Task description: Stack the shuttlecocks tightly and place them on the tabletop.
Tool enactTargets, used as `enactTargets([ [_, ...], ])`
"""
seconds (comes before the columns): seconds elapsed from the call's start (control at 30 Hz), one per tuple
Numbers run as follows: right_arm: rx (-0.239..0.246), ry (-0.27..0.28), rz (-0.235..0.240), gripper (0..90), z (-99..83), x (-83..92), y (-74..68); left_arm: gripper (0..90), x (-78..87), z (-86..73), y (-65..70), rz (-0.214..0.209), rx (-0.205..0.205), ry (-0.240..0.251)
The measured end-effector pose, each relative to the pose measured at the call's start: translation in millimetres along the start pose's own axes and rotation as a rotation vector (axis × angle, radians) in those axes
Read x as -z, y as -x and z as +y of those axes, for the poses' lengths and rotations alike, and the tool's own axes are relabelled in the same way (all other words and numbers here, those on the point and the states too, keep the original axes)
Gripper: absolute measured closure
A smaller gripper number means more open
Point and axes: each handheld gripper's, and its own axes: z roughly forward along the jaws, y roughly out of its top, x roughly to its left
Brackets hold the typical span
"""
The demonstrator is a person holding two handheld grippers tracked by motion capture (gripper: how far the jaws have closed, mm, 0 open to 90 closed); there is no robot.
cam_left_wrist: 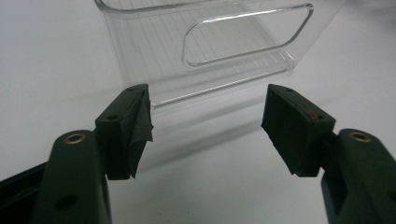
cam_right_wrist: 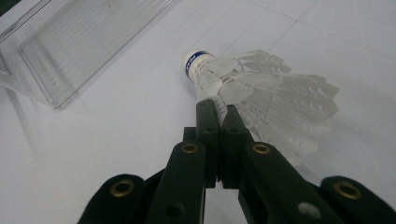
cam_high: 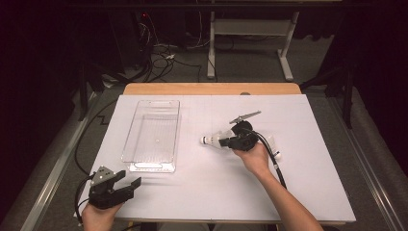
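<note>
A white feather shuttlecock (cam_high: 211, 140) with a blue-banded cork tip points left at the middle of the white sheet. My right gripper (cam_high: 235, 141) is shut on the edge of its feather skirt. In the right gripper view the two jaws meet at the feathers (cam_right_wrist: 280, 98), just behind the cork (cam_right_wrist: 191, 63), with the right gripper (cam_right_wrist: 219, 109) pinching them. Whether the shuttlecock touches the sheet I cannot tell. My left gripper (cam_high: 129, 185) rests at the near left corner, open, with nothing between its fingers (cam_left_wrist: 135, 126). It faces the clear bin's near end.
A clear, empty plastic bin (cam_high: 149, 168) stands left of centre, its handle cut-out facing the left gripper (cam_left_wrist: 243, 35); its ribbed floor shows at upper left (cam_right_wrist: 88, 42). A pale thing (cam_high: 273, 144) lies just right of the right hand. The table's wooden edge (cam_high: 211, 88) runs along the back.
</note>
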Motion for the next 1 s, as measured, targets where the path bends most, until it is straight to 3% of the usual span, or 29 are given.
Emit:
enactTargets([
  [1.0,-0.003,-0.011,-0.011,89.0,2.4,-8.2,0.7,33.5,-0.4,-0.1,0.7,-0.003,-0.005,-0.004],
])
